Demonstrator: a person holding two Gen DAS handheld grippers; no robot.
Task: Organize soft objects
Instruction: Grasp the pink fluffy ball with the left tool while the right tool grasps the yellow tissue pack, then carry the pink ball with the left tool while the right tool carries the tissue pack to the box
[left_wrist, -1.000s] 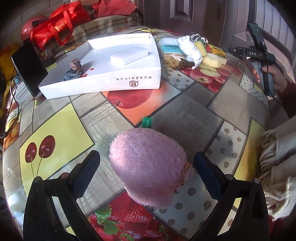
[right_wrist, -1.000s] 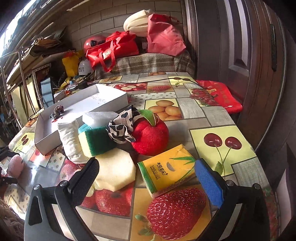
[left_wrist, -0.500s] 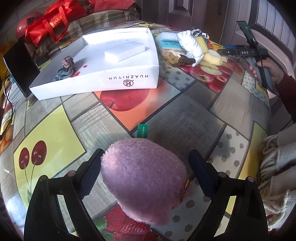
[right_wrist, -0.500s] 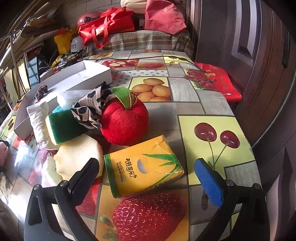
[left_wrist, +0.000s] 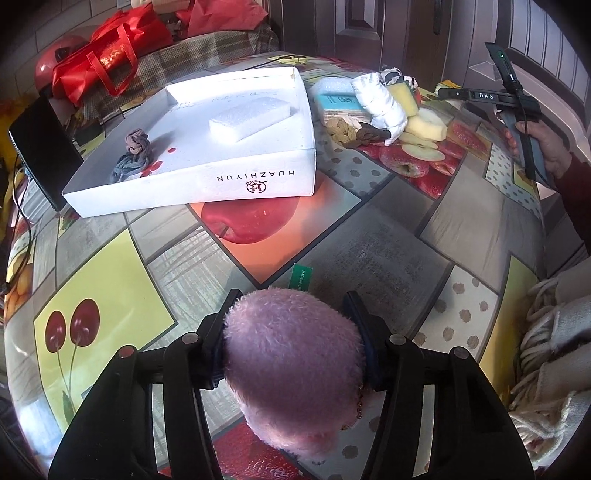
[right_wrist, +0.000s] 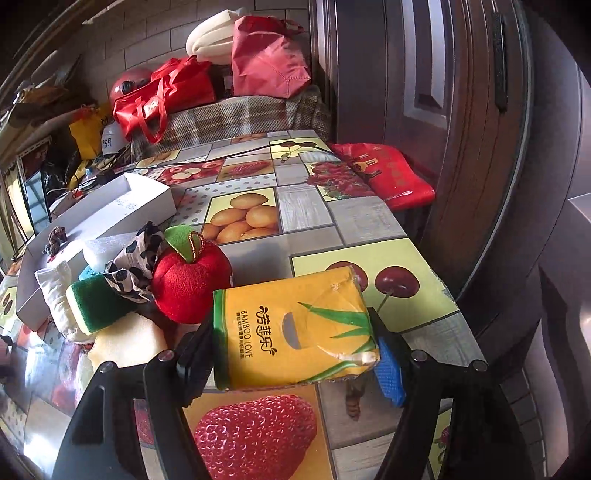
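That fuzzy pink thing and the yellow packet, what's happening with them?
A person is tidying soft things on a fruit-patterned table, holding a grabber in each hand. The left gripper is squeezed shut around the fluffy pink plush toy. The right gripper is closed on the yellow bamboo tissue pack. A white shallow box already holds a white foam block and a knotted grey cloth. A red plush apple and a green-topped sponge wait in a pile.
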